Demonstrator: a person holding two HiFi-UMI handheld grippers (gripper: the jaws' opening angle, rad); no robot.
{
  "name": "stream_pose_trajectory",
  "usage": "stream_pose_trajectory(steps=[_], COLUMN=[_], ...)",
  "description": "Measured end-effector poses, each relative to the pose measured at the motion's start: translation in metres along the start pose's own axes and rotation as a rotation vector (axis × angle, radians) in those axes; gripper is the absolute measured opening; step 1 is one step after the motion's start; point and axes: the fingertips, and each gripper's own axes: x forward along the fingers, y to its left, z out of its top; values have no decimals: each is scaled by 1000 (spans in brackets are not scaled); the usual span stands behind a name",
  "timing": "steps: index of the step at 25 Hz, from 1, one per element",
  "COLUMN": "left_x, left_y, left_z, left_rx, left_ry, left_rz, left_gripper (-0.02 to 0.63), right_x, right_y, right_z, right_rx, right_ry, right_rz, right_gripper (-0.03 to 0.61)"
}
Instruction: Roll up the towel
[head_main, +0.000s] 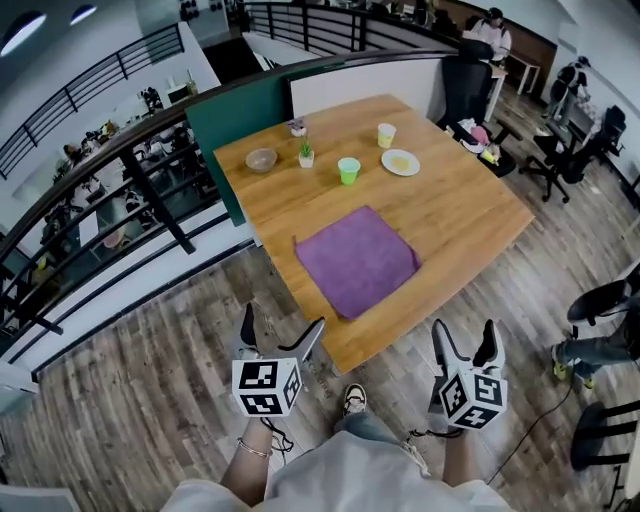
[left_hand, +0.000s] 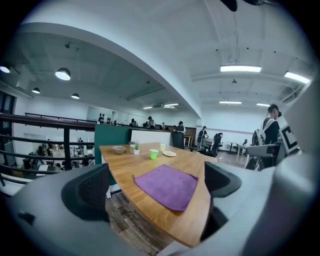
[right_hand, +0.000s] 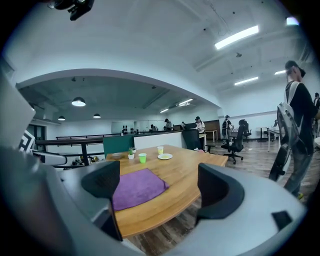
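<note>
The left gripper (head_main: 283, 320) is held short of the wooden table (head_main: 460, 210), over the plank floor (head_main: 150, 420); its jaws stand wide apart with nothing clamped between them, and they touch nothing. The right gripper (head_main: 464, 328) is likewise spread wide and empty, also just off the table's near edge; each gripper is carried in one of the person's hands.

The flat purple cloth towel (head_main: 357, 260) lies unrolled on the table near that edge, one corner pointing toward the person; from the left gripper view the towel (left_hand: 167, 186) shows through the gap between the jaws, well ahead of them; from the right gripper view it (right_hand: 135, 187) sits toward the left jaw, again untouched.

Farther back on the table stand a green plastic cup (head_main: 348, 170), a pale yellow cup (head_main: 386, 135), a white plate (head_main: 400, 162), a small grey bowl (head_main: 261, 160) and a little potted plant (head_main: 306, 155), all well apart from the towel.
</note>
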Motion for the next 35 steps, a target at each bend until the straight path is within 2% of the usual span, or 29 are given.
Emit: stream_pose_trajectory(steps=[8, 16, 22, 27, 35], left_x=[67, 97, 112, 121, 131], left_y=[8, 21, 34, 39, 26], left_z=[15, 5, -2, 3, -15], left_rx=[-16, -11, -23, -19, -22], left_ry=[35, 91, 115, 119, 173], left_rz=[77, 141, 130, 112, 45], left_gripper=[583, 583, 583, 581, 580], right_x=[100, 161, 187, 190, 200], right_y=[-16, -20, -4, -9, -12], right_z=[30, 29, 27, 17, 6], right_rx=[2, 12, -37, -65, -99], right_ry=[-1, 40, 68, 124, 182], right_rz=[83, 155, 184, 194, 239], right_gripper=[470, 453, 446, 423, 392])
